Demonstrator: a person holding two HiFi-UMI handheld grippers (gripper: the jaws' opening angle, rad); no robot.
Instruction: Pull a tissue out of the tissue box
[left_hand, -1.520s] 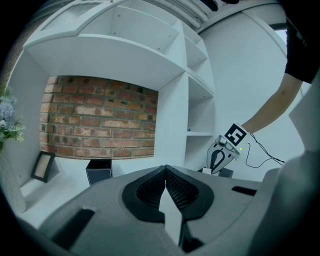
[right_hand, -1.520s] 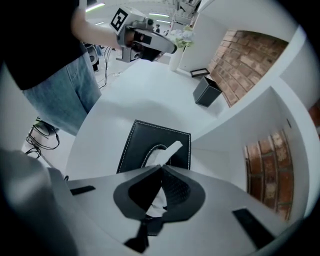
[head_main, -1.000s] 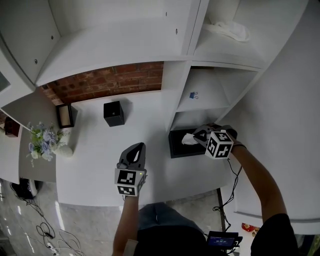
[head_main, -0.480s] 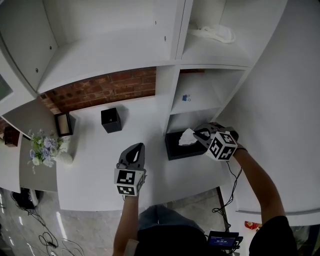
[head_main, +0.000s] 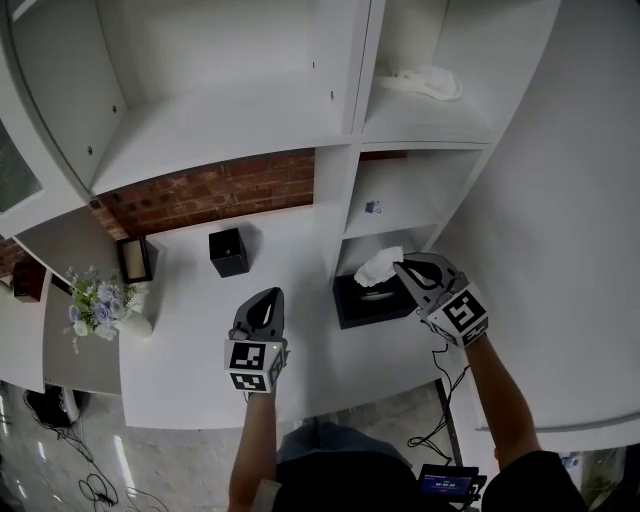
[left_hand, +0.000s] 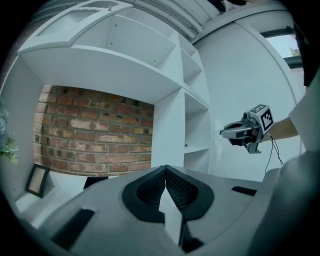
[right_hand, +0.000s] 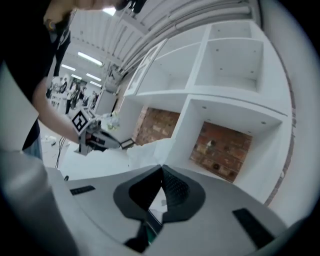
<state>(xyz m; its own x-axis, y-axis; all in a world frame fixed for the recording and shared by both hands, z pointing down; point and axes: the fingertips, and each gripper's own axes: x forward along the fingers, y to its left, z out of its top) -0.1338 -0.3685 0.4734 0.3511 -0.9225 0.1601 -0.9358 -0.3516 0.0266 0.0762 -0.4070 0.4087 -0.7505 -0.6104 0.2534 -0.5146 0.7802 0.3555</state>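
Note:
The black tissue box (head_main: 358, 302) lies on the white counter (head_main: 190, 330) at the foot of the shelf unit. A white tissue (head_main: 378, 266) stands up out of its slot, lifted well above the box. My right gripper (head_main: 401, 268) is shut on the tissue's right side; in the right gripper view the tissue (right_hand: 146, 151) bunches just beyond the closed jaw tips. My left gripper (head_main: 268, 296) hovers over the counter left of the box, shut with nothing in it (left_hand: 165, 169). From the left gripper view the right gripper (left_hand: 239, 132) shows at the right.
A small black cube box (head_main: 228, 251), a picture frame (head_main: 133, 259) and a vase of flowers (head_main: 98, 305) stand at the counter's back left. White shelf compartments rise behind the box; a crumpled white tissue (head_main: 420, 82) lies on an upper shelf, a small blue object (head_main: 372, 208) on a lower one.
My right gripper has risen and rolled, drawing the tissue up out of the box. The left gripper has stayed nearly where it was, a little higher.

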